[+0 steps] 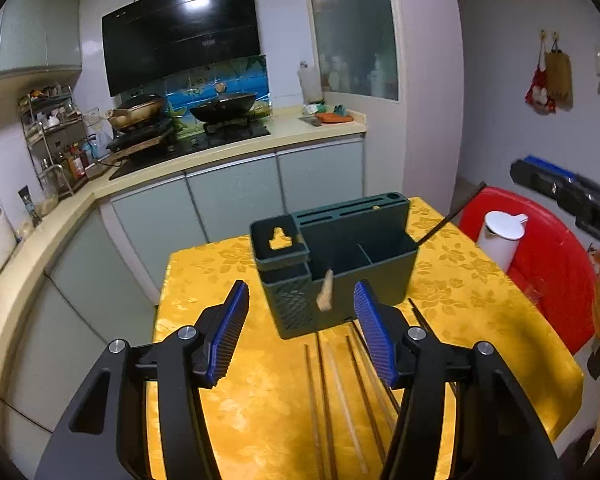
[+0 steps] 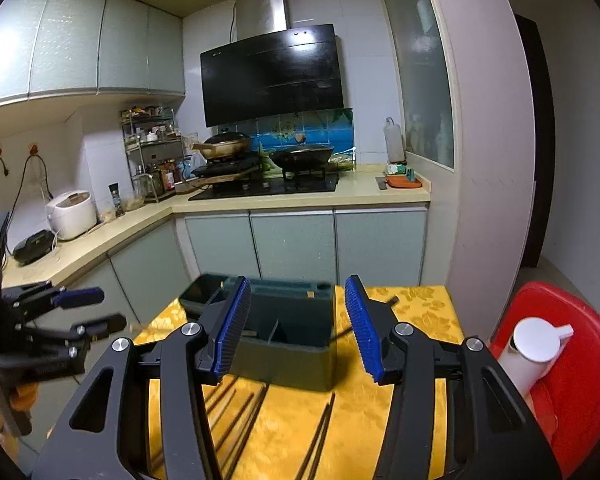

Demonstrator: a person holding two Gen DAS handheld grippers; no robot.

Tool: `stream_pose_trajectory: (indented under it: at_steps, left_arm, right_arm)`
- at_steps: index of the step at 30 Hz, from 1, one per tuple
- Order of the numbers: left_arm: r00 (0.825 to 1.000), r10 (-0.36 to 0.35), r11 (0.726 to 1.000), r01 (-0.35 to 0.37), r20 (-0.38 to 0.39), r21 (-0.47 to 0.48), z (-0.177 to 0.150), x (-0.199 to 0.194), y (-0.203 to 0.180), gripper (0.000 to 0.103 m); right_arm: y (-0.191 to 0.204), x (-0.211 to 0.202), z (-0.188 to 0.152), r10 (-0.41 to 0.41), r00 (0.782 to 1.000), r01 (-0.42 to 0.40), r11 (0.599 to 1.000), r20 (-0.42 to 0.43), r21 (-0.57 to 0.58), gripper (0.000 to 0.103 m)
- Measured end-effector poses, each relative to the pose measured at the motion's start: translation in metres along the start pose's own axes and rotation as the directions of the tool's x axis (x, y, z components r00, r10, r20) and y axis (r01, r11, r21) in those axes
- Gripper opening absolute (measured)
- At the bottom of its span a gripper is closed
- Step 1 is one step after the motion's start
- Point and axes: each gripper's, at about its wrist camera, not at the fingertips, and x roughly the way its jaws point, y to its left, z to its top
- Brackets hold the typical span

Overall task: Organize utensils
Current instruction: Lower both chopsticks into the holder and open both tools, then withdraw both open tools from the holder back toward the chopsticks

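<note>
Green holder [image 1: 340,256] on table | chopsticks [image 1: 340,392] before it | both grippers' fingers spread, empty

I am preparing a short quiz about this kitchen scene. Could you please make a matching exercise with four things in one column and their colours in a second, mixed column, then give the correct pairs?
Things:
1. utensil holder
2. tablecloth
3. stool
4. gripper pads

Colours:
A. red
B. blue
C. dark green
D. yellow

Right pairs: 1-C, 2-D, 3-A, 4-B.

The chopsticks lie on the tablecloth in front of the utensil holder. The left gripper and the right gripper both stand open.
</note>
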Motion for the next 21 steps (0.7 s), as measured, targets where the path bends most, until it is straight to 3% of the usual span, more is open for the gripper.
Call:
stream_pose_trajectory:
  at_steps: [2,6,10,21]
  left_arm:
    - [1.0,-0.002,1.0,0.002,0.004,0.009,-0.01,0.006,-0.004,0.047]
    - [0.999,-0.005,1.0,0.005,-0.035,0.001,-0.02,0.036,-0.01,0.025]
    - [1.0,0.005,0.999,-0.005,-0.007,-0.035,-0.017,0.049,-0.006,0.014]
    - [1.0,-0.029,0.998,0.029,-0.007,-0.054,0.027,0.075,-0.009,0.006]
  right_arm:
    - [-0.002,-0.005,-0.01,0.003,1.0,-0.003,1.0,-0.005,0.01,0.048]
    - [-0.003,-0.01,-0.027,-0.005,1.0,0.005,1.0,-0.011,0.017,0.048]
    - [-0.003,-0.012,-0.035,-0.002,1.0,0.002,1.0,-0.012,0.02,0.048]
    - [-0.018,-0.011,-0.049,-0.012,0.999,0.014,0.997,-0.031,0.07,0.048]
